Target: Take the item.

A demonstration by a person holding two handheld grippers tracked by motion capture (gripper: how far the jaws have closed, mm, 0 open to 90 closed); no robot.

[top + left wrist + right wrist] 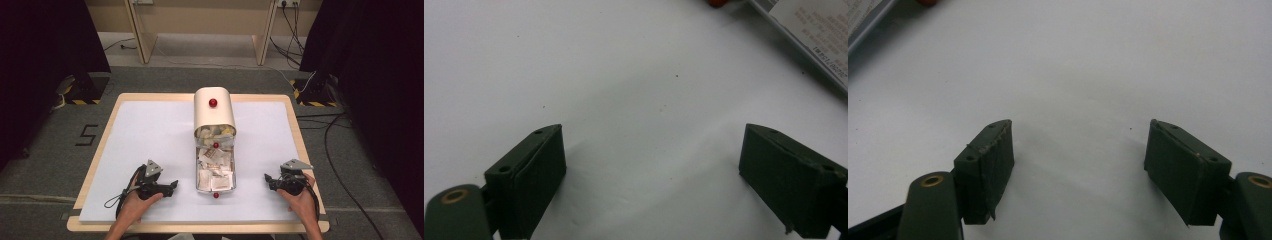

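A cream box (214,117) with a red knob (213,103) on top stands at the middle of the table. In front of it lies a long metal drawer (196,175), pulled out toward me and packed with white paper sachets (216,172); a small red knob (216,195) marks its near end. My left gripper (173,185) rests on the white mat left of the drawer, pointing at it, jaws open and empty (651,135). Right of the drawer my right gripper (267,178) faces it, also open over bare mat (1080,125).
The white mat (150,130) covers a wooden table (95,165). The drawer's edge with a printed sachet (819,30) crosses the top right of the left gripper view. Its rim (865,22) sits top left in the right gripper view. Cables and dark stands lie on the floor.
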